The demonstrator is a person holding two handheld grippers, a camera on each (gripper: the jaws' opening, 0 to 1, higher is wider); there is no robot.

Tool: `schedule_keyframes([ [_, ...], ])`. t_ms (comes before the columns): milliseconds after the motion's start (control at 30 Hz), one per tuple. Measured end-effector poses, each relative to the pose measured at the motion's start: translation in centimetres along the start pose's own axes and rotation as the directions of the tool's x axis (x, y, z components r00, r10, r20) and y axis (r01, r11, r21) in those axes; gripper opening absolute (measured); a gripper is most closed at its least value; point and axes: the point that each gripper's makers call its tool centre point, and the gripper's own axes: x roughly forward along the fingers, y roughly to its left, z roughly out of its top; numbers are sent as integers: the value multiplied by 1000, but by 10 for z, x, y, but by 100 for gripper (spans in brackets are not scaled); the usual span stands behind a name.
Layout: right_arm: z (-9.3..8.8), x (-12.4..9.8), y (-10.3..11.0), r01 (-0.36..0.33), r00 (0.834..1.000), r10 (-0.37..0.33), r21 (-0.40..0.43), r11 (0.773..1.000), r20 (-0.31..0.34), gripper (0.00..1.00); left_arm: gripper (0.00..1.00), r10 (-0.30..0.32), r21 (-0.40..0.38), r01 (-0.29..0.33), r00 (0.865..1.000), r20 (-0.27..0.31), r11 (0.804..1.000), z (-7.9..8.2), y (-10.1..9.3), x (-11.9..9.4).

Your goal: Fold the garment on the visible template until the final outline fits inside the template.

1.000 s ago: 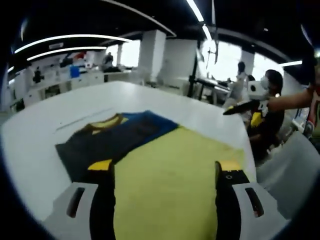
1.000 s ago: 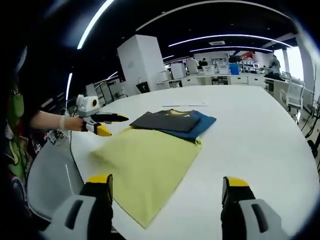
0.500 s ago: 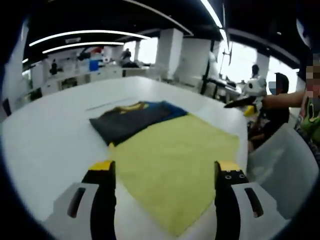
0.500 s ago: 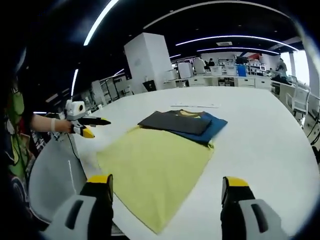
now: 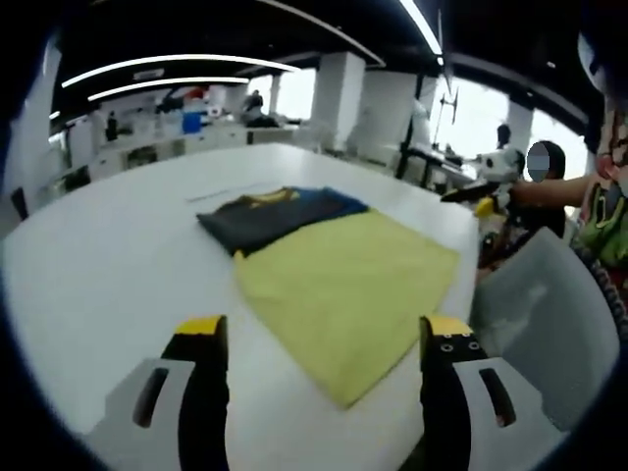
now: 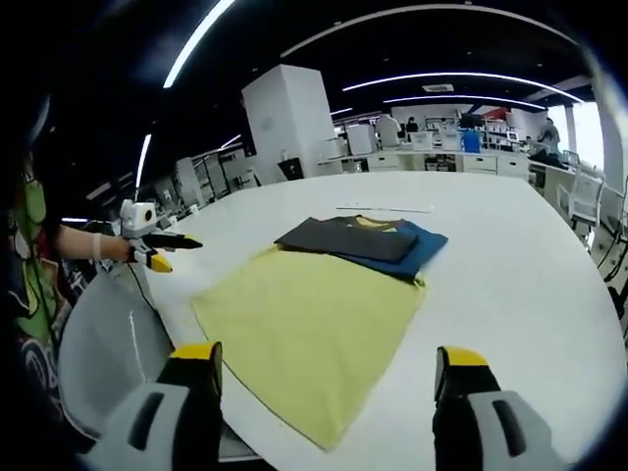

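Observation:
A folded garment (image 5: 278,212), dark grey over blue with a yellow collar, lies on the white table (image 5: 108,265) at the far end of a yellow-green template sheet (image 5: 349,275). In the right gripper view the garment (image 6: 361,240) sits past the template (image 6: 309,324). My left gripper (image 5: 314,334) is open above the near table edge, well short of the garment. My right gripper (image 6: 319,363) is open too, over the template's near corner. The left gripper (image 6: 157,247) shows at the left of the right gripper view, held off the table side. The right gripper (image 5: 481,196) shows at the right of the left gripper view.
A grey chair back (image 5: 549,314) stands at the table's edge, also seen as the chair (image 6: 103,339) at the left. A person's arm (image 6: 78,243) holds the left gripper. A thin strip (image 6: 383,208) lies on the table beyond the garment. Desks and people stand in the background.
Both grippers have drawn back from the garment and template, which look smaller and farther now. In the right gripper view, the left gripper has moved left, away from the template.

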Motion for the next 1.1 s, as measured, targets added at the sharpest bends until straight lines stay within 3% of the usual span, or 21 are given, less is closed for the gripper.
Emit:
schedule_keyframes([
  [500, -13, -9, 8, 43, 999, -43, 26, 999, -11, 87, 72, -42, -19, 42, 999, -21, 999, -17, -9, 2],
  [600, -22, -11, 7, 49, 998, -47, 37, 998, -34, 83, 69, -53, -26, 52, 998, -35, 998, -23, -11, 4],
  [767, -41, -13, 7, 60, 993, -56, 33, 998, -104, 58, 61, -87, -51, 84, 994, -71, 995, -37, -16, 6],
  [1100, -63, -5, 9, 71, 985, -57, 80, 994, -160, 52, 57, -105, -91, 94, 988, -115, 991, -48, -16, 9],
])
